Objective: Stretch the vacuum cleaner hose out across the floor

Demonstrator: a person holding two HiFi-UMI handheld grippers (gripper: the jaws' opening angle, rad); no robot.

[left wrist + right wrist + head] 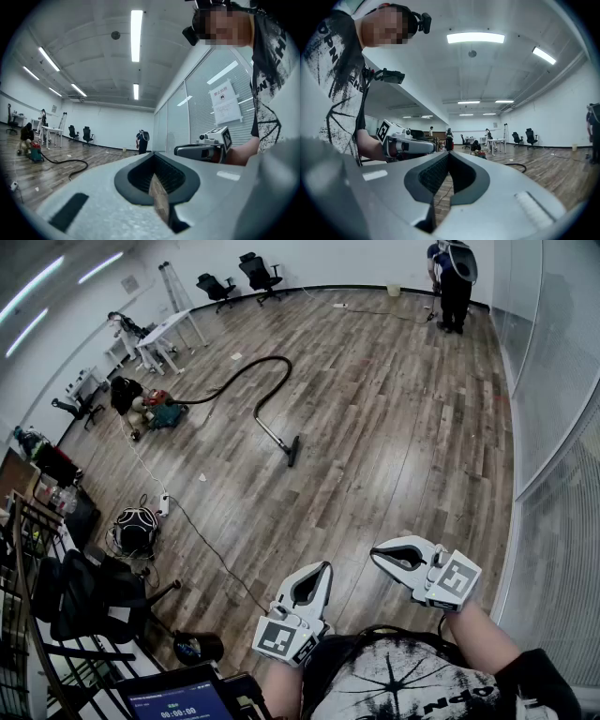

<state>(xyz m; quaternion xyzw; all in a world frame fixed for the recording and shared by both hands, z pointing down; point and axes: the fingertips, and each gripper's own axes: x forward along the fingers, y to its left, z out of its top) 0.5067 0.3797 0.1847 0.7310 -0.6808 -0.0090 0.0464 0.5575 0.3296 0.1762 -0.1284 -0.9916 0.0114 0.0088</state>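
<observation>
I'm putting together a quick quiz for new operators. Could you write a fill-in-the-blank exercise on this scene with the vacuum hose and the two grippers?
1. The vacuum cleaner hose is ____ in colour.
2. It lies in a bend, not straight, on the ____ floor.
3. The left gripper and the right gripper are both ____, holding nothing, far from the hose.

Missing words: black; wooden; shut.

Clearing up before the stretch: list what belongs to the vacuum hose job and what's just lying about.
Job:
- vacuum cleaner hose, curved on the floor
- vacuum cleaner body
- floor head
- left tool and right tool, both shut and empty

Lying about:
- office chairs
- white table
- power strip
</observation>
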